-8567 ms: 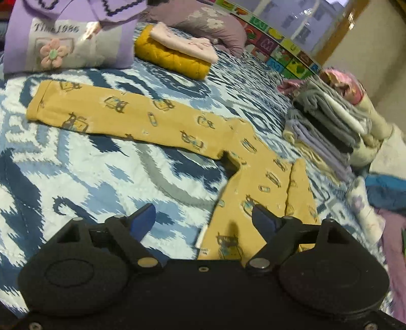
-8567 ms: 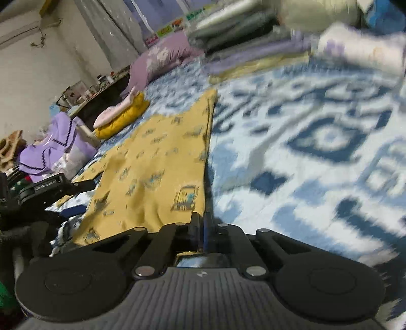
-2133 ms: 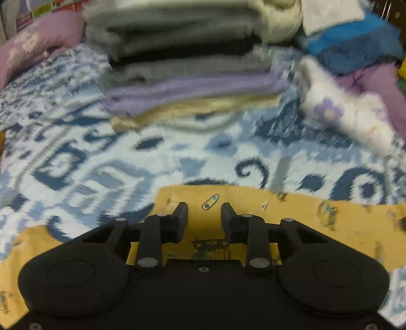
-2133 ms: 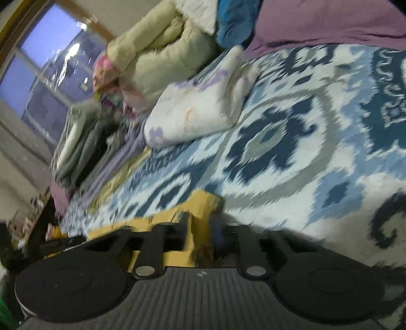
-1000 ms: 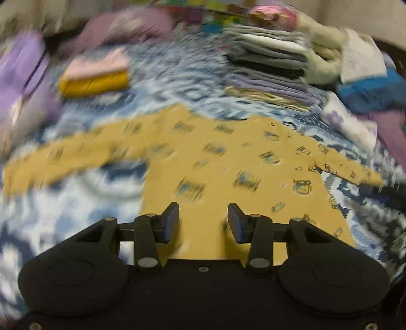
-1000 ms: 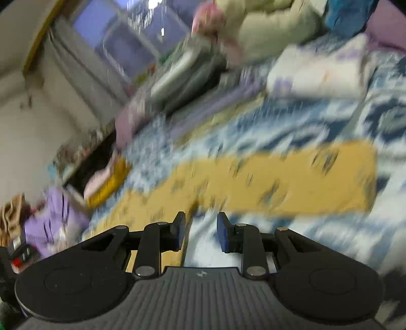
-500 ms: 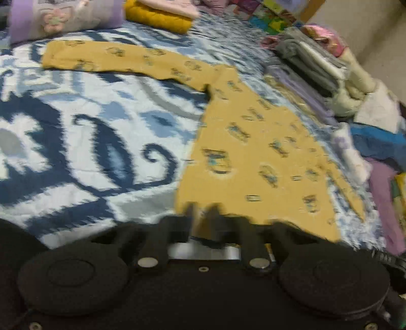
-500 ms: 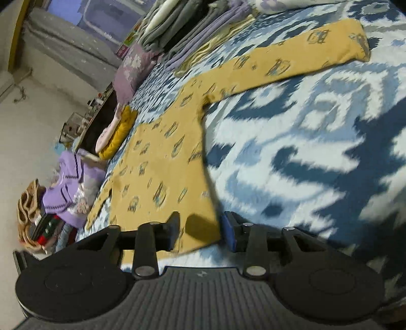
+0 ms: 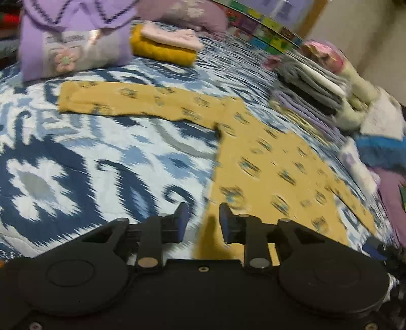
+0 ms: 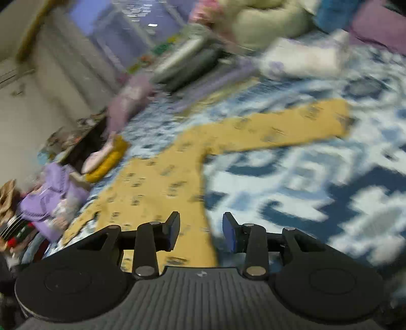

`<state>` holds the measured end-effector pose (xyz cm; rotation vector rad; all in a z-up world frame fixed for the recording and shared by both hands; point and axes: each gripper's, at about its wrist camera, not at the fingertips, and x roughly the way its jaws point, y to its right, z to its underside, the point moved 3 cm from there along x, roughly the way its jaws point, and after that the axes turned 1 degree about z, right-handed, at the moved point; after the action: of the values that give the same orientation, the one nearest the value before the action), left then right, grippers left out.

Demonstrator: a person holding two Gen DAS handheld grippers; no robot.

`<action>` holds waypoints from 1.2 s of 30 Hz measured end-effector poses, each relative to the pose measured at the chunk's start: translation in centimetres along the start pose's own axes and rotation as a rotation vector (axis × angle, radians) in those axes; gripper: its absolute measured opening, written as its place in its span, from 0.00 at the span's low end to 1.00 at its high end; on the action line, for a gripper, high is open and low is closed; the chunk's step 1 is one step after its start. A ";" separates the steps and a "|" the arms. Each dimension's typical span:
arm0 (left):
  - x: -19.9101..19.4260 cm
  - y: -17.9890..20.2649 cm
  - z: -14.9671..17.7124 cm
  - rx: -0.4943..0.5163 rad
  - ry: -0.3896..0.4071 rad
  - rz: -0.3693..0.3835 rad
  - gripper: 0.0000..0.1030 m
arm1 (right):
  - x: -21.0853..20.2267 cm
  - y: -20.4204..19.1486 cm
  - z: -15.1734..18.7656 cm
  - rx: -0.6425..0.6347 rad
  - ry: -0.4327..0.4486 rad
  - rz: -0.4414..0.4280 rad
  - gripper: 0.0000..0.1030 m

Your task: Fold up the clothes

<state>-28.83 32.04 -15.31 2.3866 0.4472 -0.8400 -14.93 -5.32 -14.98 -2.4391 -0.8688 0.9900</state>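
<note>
Yellow shirt [image 9: 266,162] flat on bed [image 9: 76,165], sleeves out sideways. Left claw [image 9: 201,223] and right claw [image 10: 200,231] at hem corners, both opening, pinching nothing.

Both views were dim and lit indoors, with a warm cast. Motion blur smeared the right wrist view most: the window [image 10: 111,22] and the folded stack [image 10: 187,61] were streaks. The left wrist view was sharper near its centre, soft toward the bed's [image 9: 76,162] far edge. Fisheye bending curved the edges. A dark shadow lay on the shirt [image 9: 266,162] beneath the left hand-held gripper [image 9: 201,222].
</note>
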 end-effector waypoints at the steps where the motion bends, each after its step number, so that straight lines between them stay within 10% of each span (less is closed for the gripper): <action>1: 0.2 -0.6 -0.4 -0.024 0.007 -0.009 0.24 | 0.5 -0.8 0.2 -0.041 -0.004 -0.012 0.38; 10: -0.7 -10.1 -6.8 -0.254 0.191 -0.189 0.29 | 6.0 -9.4 3.2 -0.382 -0.106 -0.178 0.37; 16: 2.1 -14.0 -9.9 -0.298 0.179 -0.252 0.31 | 7.2 -12.2 4.7 -0.453 -0.144 -0.290 0.37; 17: 2.5 -13.8 -10.1 -0.264 0.178 -0.272 0.27 | 7.5 -12.3 4.9 -0.459 -0.160 -0.292 0.37; 18: 2.9 -13.6 -10.3 -0.230 0.177 -0.292 0.03 | 7.9 -12.4 5.2 -0.466 -0.179 -0.290 0.37; 21: 2.4 -13.6 -10.6 -0.196 0.210 -0.330 0.03 | 8.8 -12.2 5.8 -0.483 -0.234 -0.284 0.37; 24: 3.5 -14.2 -10.2 -0.161 0.161 -0.362 0.12 | 8.7 -11.8 5.7 -0.471 -0.256 -0.300 0.35; 27: 2.4 -12.5 -10.5 -0.086 0.187 -0.437 0.50 | 8.9 -11.5 5.7 -0.454 -0.263 -0.305 0.34; 29: 1.5 -10.4 -10.4 -0.005 0.239 -0.492 0.53 | 8.8 -11.5 5.8 -0.459 -0.263 -0.307 0.34; 36: 3.7 -1.6 -9.0 0.122 0.185 -0.197 0.38 | 8.7 -11.5 5.8 -0.457 -0.280 -0.330 0.35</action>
<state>-22.61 39.23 -12.54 2.5756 0.7341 -0.7516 -18.80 9.56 -17.14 -2.4121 -1.6939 1.1149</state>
